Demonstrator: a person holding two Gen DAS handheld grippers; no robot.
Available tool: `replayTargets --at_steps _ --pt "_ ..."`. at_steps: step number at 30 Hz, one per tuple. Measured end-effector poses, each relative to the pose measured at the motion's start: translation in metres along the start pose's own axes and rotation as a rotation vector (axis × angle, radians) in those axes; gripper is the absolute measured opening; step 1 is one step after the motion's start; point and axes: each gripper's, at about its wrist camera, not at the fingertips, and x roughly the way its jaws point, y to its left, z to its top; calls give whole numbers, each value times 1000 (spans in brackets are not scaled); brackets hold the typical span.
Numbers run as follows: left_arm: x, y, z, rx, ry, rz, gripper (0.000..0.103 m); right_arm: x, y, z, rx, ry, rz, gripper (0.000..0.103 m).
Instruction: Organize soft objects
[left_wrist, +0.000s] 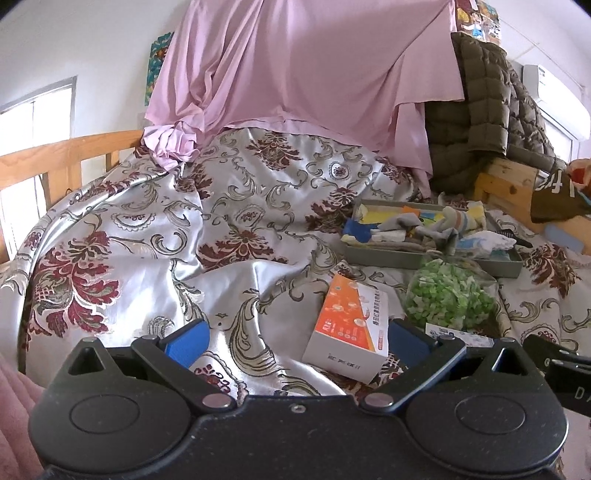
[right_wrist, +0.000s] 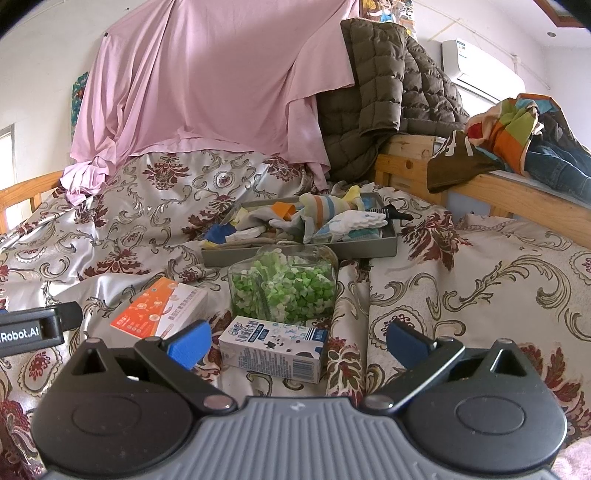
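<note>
I see both grippers low over the bed, and each one holds nothing. The left gripper (left_wrist: 297, 341) has its blue fingers (left_wrist: 188, 341) spread wide, and the orange and white box (left_wrist: 349, 328) lies on the bedspread (left_wrist: 147, 229) between them, nearer to the right finger. The right gripper (right_wrist: 297, 341) also has its fingers (right_wrist: 406, 341) wide apart; the small blue and white carton (right_wrist: 273, 347) lies between them on the bedspread.

The soft objects are small cloths and socks (right_wrist: 317, 218), piled in the grey tray (right_wrist: 295, 254) further back on the bed. One striped piece stands up above the others. Just in front of the tray is a clear jar (right_wrist: 284, 288) filled with small green and white pieces; it seems to touch the tray's front wall. A pink sheet (right_wrist: 207, 81) hangs behind everything, and a dark quilted jacket (right_wrist: 376, 99) lies over the wooden rail (right_wrist: 517, 192) on the right.
</note>
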Motion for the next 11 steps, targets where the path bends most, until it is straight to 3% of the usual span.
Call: replayTargets --at_steps 11 --pt "-2 -4 -1 23 -12 -5 102 0 0 0 0 4 0 103"
